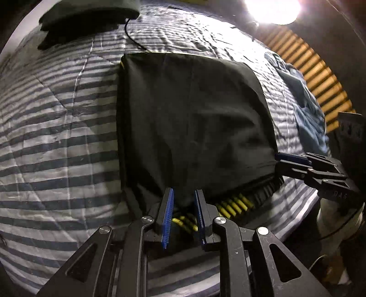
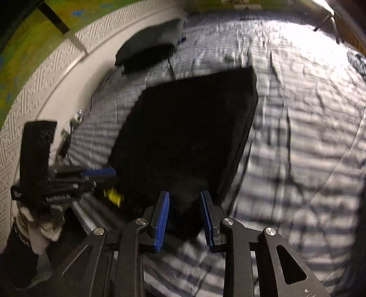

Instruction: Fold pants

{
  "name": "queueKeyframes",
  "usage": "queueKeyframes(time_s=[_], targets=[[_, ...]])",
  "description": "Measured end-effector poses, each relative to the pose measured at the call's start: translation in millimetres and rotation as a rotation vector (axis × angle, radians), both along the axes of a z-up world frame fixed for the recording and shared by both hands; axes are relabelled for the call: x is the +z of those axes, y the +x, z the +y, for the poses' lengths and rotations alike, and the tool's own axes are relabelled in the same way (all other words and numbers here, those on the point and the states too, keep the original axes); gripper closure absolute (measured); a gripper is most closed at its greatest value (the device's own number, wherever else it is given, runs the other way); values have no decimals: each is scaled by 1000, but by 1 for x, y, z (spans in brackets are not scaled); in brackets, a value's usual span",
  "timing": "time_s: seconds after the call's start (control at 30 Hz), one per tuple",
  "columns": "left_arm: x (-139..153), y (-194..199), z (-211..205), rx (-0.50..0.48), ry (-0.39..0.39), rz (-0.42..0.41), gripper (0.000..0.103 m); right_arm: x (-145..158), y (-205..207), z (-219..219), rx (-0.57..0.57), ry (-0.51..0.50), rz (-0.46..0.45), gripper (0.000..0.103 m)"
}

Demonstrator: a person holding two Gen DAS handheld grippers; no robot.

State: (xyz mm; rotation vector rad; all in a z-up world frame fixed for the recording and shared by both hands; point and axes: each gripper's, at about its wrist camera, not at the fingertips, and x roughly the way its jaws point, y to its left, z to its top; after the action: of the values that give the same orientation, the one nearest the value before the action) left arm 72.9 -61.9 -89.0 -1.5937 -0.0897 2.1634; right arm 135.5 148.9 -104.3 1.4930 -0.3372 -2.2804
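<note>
Black pants lie folded into a rough square on a striped bedspread. In the left wrist view my left gripper is shut on the near edge of the top layer, with cloth bunched between its blue pads. That edge runs taut to my right gripper, which is shut on the right corner. Under the lifted edge a black waistband with yellow marks shows. The right wrist view is blurred. There the pants hang between the right gripper fingers, and the left gripper is at the left.
A dark cushion sits at the far end of the bed, with a black cable trailing from it. A light blue garment lies at the right edge by a slatted wooden panel. A patterned wall borders the left. A gloved hand holds the left gripper.
</note>
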Motion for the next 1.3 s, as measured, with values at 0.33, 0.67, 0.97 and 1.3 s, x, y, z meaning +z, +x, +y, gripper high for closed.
queueKeyframes(time_s=[0.33, 0.67, 0.97, 1.3], targets=[[38, -44, -44, 169, 32, 91, 62, 35, -9, 46, -124, -8, 85, 59], [1, -147, -51, 291, 90, 25, 45, 15, -110, 65, -242, -54, 72, 51], [-15, -173, -25, 279, 113, 39, 52, -24, -141, 62, -265, -130, -12, 51], [22, -150, -16, 252, 54, 184, 97, 2, -134, 39, -216, -158, 69, 95]])
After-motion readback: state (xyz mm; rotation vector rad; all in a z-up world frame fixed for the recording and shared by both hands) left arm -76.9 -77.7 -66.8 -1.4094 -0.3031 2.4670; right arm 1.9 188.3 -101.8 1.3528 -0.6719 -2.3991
